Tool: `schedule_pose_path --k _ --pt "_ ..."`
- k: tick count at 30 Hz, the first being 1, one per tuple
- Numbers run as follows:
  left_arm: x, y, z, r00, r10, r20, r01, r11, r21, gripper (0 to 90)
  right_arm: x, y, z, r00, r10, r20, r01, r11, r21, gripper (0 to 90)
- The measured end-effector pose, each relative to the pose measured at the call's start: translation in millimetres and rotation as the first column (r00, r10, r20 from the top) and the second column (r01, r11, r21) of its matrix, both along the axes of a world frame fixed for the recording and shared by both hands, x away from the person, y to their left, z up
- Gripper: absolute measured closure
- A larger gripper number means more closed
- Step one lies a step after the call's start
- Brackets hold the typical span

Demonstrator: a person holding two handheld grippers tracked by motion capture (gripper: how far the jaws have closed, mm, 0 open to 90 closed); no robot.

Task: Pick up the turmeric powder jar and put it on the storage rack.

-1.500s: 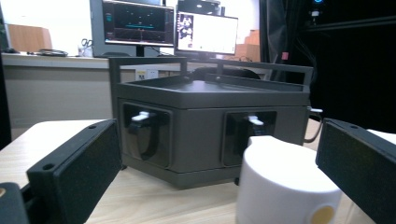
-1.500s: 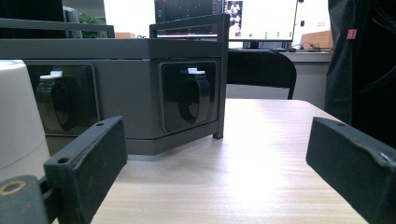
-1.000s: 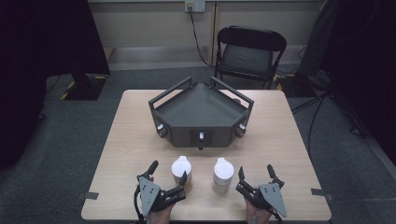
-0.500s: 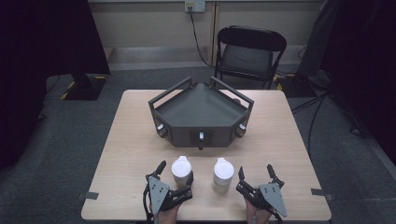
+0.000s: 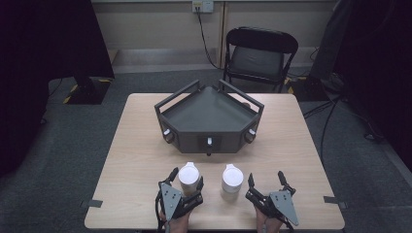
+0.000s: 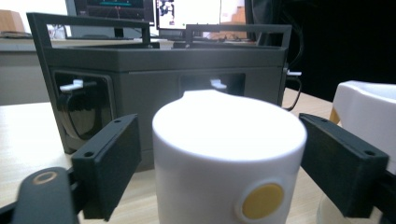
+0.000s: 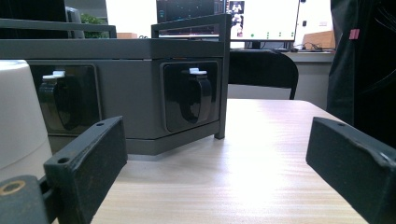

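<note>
Left gripper closes in on a white cylinder

The left gripper (image 5: 187, 180), jaws wide and gripping nothing, has advanced to straddle the left white plastic cylinder (image 5: 188, 175) before the grey angular metal box (image 5: 209, 119); a grasp looks imminent. The right gripper (image 5: 266, 183) waits open, empty.

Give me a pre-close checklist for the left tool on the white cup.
1. Left tool open: ok.
2. Left white cup between the jaws: ok, a black jaw on each side with gaps visible.
3. Cup upright on the table: ok.
4. Clearance from the second white cup: ok, they stand apart.
5. Right tool out of the way: ok, open beside the second cup, holding nothing.
6. Jaw height on the cup wall: cannot tell.
</note>
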State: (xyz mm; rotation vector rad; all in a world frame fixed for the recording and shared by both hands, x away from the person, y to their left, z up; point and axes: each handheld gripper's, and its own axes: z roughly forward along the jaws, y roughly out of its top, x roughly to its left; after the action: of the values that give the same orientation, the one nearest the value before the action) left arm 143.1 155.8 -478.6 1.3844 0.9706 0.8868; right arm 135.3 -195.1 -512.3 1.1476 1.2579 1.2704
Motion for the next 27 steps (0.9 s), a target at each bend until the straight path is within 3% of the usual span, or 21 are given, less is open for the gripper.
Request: schedule_pose_path --k 9,13,27 --pt "3.4 -1.4 -2.8 0.9994 0.004 -0.034 -0.005 0.9999 -0.012 22.8 0.0 0.0 -0.1 1.0000 0.000 0.001 0.000 1.000 0.000 4.1" --pt "2.7 -1.8 -5.2 0.9997 -0.003 -0.023 0.003 1.0000 -0.005 29.4 0.0 0.0 -0.1 1.0000 0.000 0.000 0.000 1.000 0.000 4.1" --pt "2.6 -2.7 -6.0 0.9999 -0.002 -0.014 0.002 1.0000 0.002 30.4 0.0 0.0 0.0 1.0000 0.000 0.000 0.000 1.000 0.000 4.1"
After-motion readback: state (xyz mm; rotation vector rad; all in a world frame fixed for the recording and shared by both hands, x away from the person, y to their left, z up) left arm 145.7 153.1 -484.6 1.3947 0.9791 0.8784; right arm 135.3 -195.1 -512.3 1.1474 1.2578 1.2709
